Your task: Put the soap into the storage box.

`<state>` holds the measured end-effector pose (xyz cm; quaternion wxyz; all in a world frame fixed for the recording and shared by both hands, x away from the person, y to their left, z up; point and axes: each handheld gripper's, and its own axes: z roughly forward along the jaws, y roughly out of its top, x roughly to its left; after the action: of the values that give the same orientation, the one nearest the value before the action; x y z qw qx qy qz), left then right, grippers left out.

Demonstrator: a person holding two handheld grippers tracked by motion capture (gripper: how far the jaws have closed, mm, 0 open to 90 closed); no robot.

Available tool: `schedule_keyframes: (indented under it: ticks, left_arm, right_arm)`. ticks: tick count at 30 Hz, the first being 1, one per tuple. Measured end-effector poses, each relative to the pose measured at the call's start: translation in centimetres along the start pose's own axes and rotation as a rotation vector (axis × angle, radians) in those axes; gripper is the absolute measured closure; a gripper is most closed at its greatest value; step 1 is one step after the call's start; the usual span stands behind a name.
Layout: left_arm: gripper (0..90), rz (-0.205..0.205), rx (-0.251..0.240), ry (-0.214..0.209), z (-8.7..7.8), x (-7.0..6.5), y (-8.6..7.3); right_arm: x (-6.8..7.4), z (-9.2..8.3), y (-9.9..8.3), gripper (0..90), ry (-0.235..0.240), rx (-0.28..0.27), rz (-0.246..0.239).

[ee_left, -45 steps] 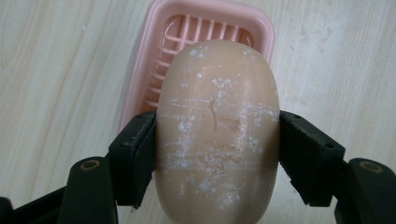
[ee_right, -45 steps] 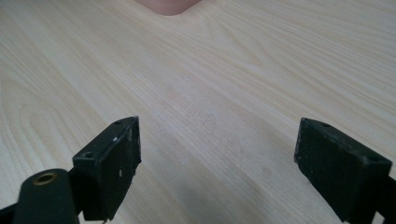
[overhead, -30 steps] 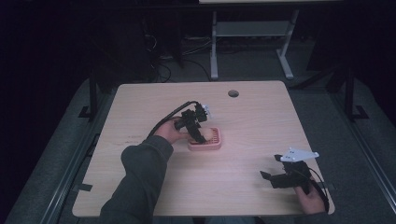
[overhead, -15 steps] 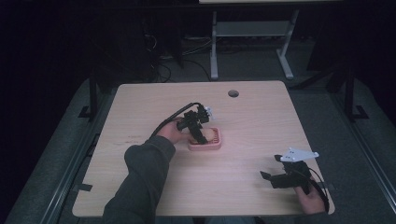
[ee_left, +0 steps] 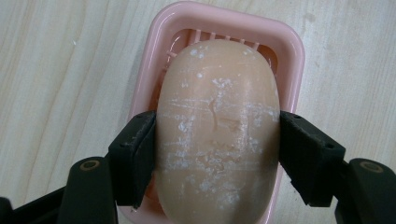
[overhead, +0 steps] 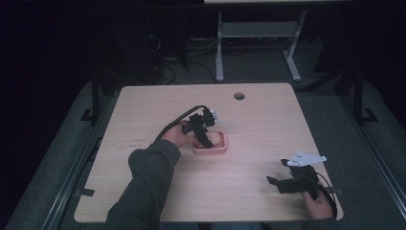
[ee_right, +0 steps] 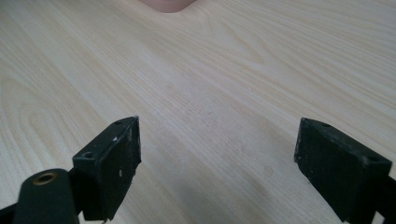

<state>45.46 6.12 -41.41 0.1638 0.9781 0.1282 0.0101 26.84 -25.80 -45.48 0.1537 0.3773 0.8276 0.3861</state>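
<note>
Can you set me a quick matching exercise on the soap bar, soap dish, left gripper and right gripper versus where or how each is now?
Things:
1. soap bar
2. soap dish
3. left gripper
4. right gripper

States:
A. pink, resting on the table
B. jaws apart over bare wood, holding nothing
C. peach, scuffed white, between two black jaws
D. jaws pressed against both sides of the bar

Pairs: 1-C, 2-A, 3-D, 4-B

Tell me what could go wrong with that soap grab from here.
The left gripper pinches the soap bar across its rounded, chalky sides, so it could squirt out when lifted. The light pink dish might cling and rise with it. The right gripper sits open and apart, not steadying the dish.
</note>
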Motion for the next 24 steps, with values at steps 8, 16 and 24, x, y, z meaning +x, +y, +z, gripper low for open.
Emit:
schedule_keyframes:
  ticks: [8,16,24]
  left_arm:
    - [31.9,0.000,0.001,-0.003,0.03,0.00,0.01]
    - [31.7,-0.002,0.001,-0.002,0.08,0.04,-0.04]
    - [31.6,0.003,0.009,0.002,0.10,0.01,-0.03]
  right_arm:
    - [0.04,0.02,0.01,14.1,0.001,0.000,0.001]
    - [0.00,0.01,0.00,14.1,-0.001,0.000,0.000]
    - [-0.01,-0.01,0.03,14.1,-0.002,-0.003,0.000]
